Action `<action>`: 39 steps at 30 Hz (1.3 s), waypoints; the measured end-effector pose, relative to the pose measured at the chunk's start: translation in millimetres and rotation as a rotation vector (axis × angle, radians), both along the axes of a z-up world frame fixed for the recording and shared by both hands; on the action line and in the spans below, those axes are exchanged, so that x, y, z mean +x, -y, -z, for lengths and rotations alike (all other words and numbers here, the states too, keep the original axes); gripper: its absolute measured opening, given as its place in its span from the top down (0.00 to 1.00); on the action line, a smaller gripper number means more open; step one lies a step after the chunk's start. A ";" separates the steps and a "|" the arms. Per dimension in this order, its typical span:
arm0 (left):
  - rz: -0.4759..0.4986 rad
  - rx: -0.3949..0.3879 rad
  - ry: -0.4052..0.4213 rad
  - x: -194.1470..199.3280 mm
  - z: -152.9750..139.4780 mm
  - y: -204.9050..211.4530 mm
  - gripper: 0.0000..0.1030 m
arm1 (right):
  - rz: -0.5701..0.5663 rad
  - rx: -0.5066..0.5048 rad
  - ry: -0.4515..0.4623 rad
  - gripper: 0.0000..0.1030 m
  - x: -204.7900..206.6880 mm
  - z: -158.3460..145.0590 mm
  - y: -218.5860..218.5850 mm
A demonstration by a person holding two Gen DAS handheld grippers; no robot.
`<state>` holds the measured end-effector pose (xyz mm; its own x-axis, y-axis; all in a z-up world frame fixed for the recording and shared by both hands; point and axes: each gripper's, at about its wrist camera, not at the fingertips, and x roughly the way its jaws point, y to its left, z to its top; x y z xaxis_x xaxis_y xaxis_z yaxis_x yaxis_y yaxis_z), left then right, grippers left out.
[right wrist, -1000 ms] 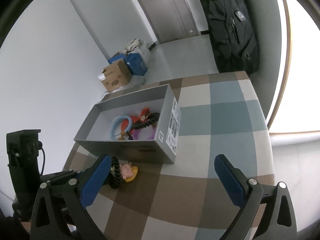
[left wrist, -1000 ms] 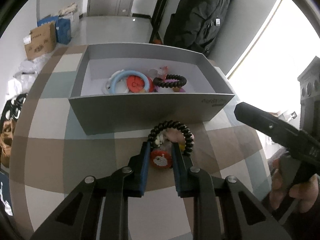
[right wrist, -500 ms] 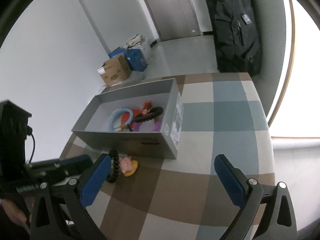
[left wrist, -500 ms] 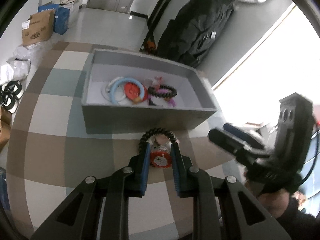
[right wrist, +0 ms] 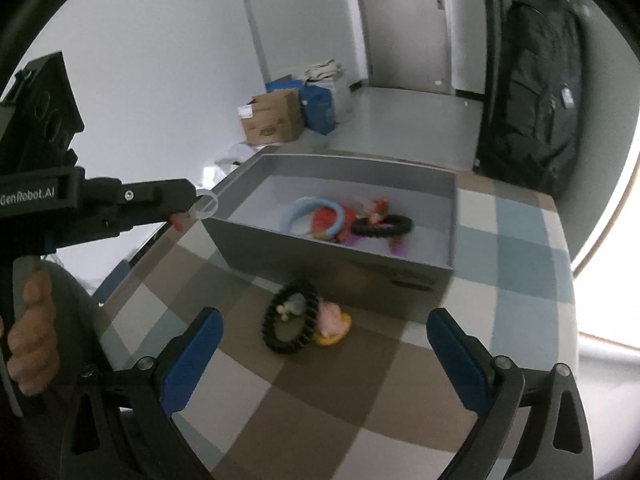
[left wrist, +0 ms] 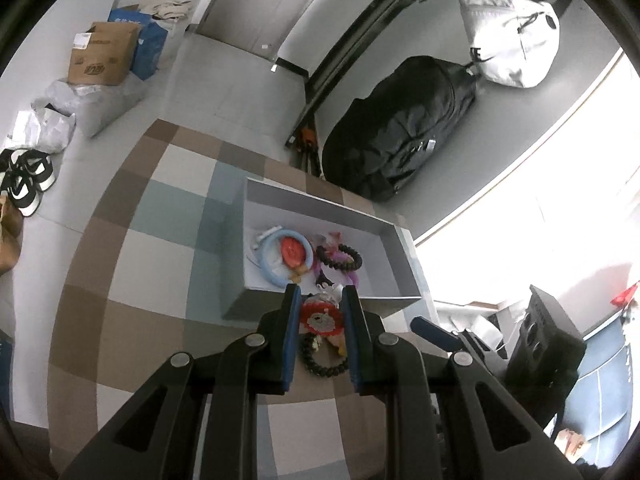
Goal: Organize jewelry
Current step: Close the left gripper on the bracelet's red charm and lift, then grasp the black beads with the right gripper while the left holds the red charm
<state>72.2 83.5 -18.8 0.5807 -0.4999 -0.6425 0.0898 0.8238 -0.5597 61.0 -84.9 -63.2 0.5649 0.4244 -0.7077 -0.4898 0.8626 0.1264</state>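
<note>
My left gripper (left wrist: 320, 312) is shut on a red round charm (left wrist: 321, 318) and holds it in the air above the near wall of the grey box (left wrist: 394, 258). In the right wrist view that gripper (right wrist: 188, 214) hangs left of the box (right wrist: 320, 258), with a clear ring (right wrist: 206, 204) at its tip. The box holds a blue ring (right wrist: 316, 210), a red piece (left wrist: 292, 251), a black bead bracelet (right wrist: 382, 226) and purple bits. A second black bead bracelet (right wrist: 290, 322) and a pink and yellow charm (right wrist: 332, 322) lie on the checked cloth before the box. My right gripper (right wrist: 324, 356) is open above them.
The checked cloth (right wrist: 520, 248) covers a round table whose edge is near on the left. A black backpack (left wrist: 404, 128) and a white bag (left wrist: 508, 36) hang on the wall behind. Cardboard and blue boxes (right wrist: 276, 118) stand on the floor beyond.
My left gripper has lifted the red charm off the cloth and risen toward the box. The black bracelet and pink charm stayed on the cloth. My right gripper has come closer to them.
</note>
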 end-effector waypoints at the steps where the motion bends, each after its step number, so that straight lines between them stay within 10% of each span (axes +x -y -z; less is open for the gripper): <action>1: -0.003 0.000 0.001 0.5 0.5 -1.0 0.85 | -0.001 -0.020 0.002 0.14 1.3 1.6 -3.8; 15: -0.009 -0.015 0.004 1.2 -0.6 -15.8 0.85 | -0.043 -0.347 0.121 0.84 -5.5 24.9 -52.0; 39: -0.012 0.029 0.017 -1.6 1.9 -9.0 0.85 | -0.041 -0.025 0.151 0.88 -9.6 -26.6 -21.3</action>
